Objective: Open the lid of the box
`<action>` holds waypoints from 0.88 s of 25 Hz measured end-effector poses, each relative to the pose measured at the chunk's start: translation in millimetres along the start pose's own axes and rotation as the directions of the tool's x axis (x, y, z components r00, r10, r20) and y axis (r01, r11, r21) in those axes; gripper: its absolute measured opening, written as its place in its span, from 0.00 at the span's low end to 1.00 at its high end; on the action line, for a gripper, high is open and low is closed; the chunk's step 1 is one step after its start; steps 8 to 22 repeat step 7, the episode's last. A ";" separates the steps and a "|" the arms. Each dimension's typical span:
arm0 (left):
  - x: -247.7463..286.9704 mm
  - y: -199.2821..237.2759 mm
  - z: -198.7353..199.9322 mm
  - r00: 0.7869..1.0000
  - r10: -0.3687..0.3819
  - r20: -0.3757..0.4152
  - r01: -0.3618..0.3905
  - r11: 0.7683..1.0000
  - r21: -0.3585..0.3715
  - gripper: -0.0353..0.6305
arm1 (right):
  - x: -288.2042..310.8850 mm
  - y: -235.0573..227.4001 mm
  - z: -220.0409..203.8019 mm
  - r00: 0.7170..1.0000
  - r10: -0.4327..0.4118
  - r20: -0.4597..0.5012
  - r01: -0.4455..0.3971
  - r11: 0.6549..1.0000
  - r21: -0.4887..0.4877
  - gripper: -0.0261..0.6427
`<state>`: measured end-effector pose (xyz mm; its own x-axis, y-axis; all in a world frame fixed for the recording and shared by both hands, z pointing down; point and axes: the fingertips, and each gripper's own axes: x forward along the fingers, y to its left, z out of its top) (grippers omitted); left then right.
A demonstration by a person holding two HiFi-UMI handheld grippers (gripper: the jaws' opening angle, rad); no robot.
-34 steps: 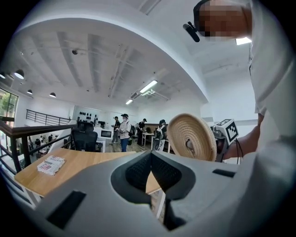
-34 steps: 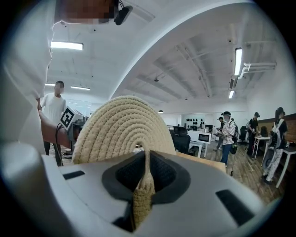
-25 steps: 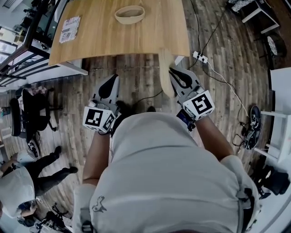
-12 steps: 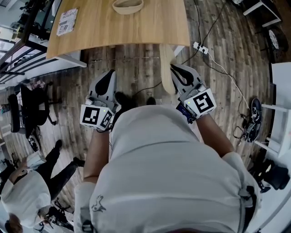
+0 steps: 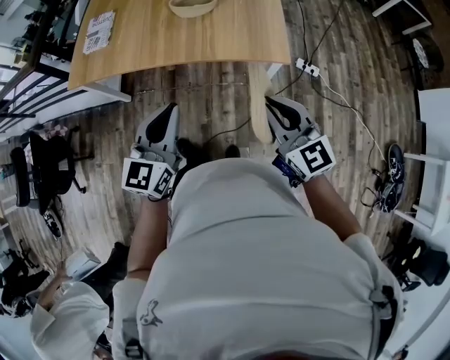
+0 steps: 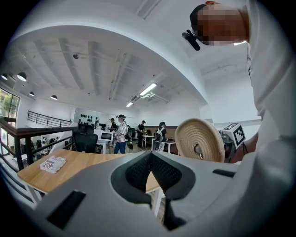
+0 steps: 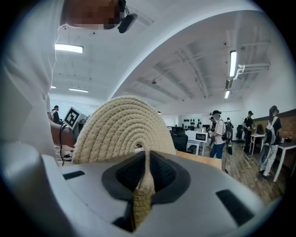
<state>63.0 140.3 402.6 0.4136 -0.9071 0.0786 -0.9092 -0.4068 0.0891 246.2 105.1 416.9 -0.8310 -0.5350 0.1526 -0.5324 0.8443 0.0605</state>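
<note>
Currently the right tongs [image 7: 144,178] are pinching the rim of a round, cream, coiled-rope lid [image 7: 121,125], which stands upright on edge between the pads. The left tongs [image 6: 150,167] are pressed together with nothing between them, held beside the right pair and apart from the lid. In the head view, both tongs sit ahead of the person's torso over the wood-plank floor [image 5: 211,98], short of the near edge of the light wooden worktop [image 5: 176,42]. On that worktop, well apart from the lid, rests the uncovered round woven box [image 5: 193,13], partly cut off by the frame. A printed leaflet [image 5: 98,31] lies near the worktop's left corner.
</note>
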 end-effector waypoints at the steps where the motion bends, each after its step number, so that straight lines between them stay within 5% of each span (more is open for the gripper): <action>1: 0.2 0.0 -0.3 1.000 -0.003 0.000 0.003 1.000 0.000 0.06 | 0.0 0.1 -0.2 1.000 -0.001 -0.002 0.001 1.000 -0.002 0.09; 22: 1.0 0.4 -0.9 1.000 -0.010 -0.001 0.010 1.000 -0.001 0.06 | -3.6 -0.4 -0.4 1.000 -0.014 -0.007 0.014 1.000 0.007 0.09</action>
